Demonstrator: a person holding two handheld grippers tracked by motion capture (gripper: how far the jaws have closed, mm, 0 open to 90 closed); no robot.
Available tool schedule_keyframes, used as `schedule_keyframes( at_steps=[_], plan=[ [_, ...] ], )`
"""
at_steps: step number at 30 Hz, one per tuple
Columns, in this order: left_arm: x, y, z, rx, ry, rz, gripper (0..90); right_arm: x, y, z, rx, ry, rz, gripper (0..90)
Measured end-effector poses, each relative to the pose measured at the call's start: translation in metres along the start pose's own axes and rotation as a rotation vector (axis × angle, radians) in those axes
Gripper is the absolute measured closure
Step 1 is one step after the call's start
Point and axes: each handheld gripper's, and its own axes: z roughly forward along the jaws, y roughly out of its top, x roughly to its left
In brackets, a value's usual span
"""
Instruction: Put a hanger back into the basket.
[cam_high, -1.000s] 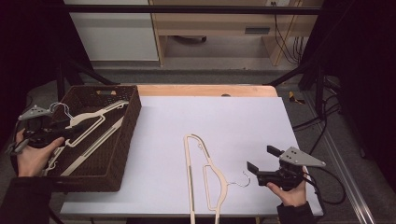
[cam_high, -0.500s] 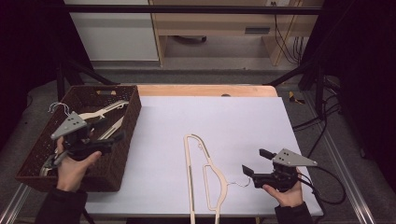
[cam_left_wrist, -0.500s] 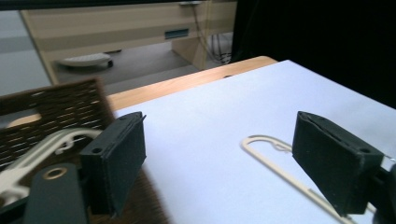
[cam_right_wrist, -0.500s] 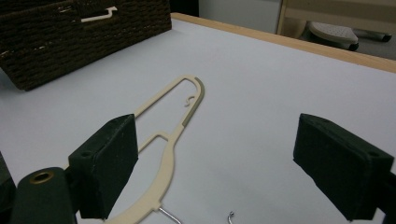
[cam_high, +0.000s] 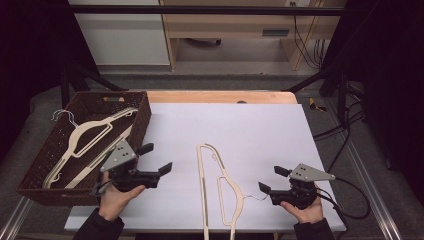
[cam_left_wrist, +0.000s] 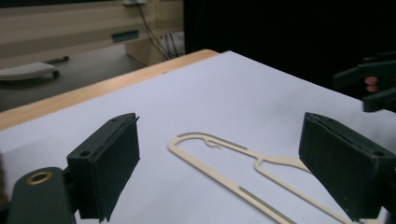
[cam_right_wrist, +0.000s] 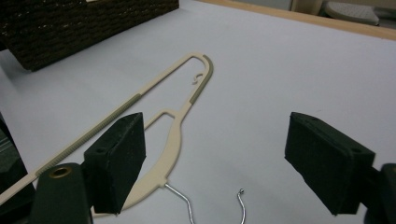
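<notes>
A cream hanger (cam_high: 216, 186) lies flat on the white tabletop (cam_high: 240, 127), and its wire hook (cam_high: 252, 197) points right. My left gripper (cam_high: 155, 158) hovers just right of the brown wicker basket (cam_high: 55, 196); its jaws have just been opening and hold nothing. It faces the hanger (cam_left_wrist: 219, 148), which lies a little ahead of my left gripper (cam_left_wrist: 224, 163). My right gripper (cam_high: 272, 179) sits beside the hook, its jaws just closing somewhat but still wide apart. The hook (cam_right_wrist: 187, 203) lies between and below the pads of my right gripper (cam_right_wrist: 219, 158), untouched.
Two more cream hangers (cam_high: 85, 132) rest in the basket (cam_right_wrist: 70, 28) at the left. A bare wooden strip (cam_high: 220, 96) runs along the table's far edge. A cable (cam_high: 345, 186) trails off the right gripper. The right hand's gripper (cam_left_wrist: 373, 86) shows far off.
The left hand has swung right from over the basket to the white tabletop, with its jaws spread wider. The right gripper has stayed put with its jaws slightly narrower.
</notes>
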Motion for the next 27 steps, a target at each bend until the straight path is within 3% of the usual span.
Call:
schedule_keyframes(
  at_steps=[6,13,19,22,27],
  plan=[
    [-0.013,-0.016,0.021,0.035,-0.057,0.005,11.7,0.001,-0.006,0.007,0.039,0.023,-0.011,28.5],
    [-0.018,-0.032,0.035,0.085,-0.056,0.011,11.7,-0.002,-0.017,0.014,0.095,0.042,-0.020,36.6],
    [-0.018,-0.043,0.043,0.135,-0.063,0.007,11.4,-0.002,-0.027,0.025,0.166,0.087,-0.037,50.6],
    [-0.017,-0.045,0.044,0.141,-0.066,-0.004,11.4,0.000,-0.032,0.032,0.210,0.119,-0.054,59.2],
    [-0.020,-0.046,0.045,0.148,-0.074,0.002,11.4,0.002,-0.037,0.039,0.272,0.126,-0.074,68.8]
  ],
)
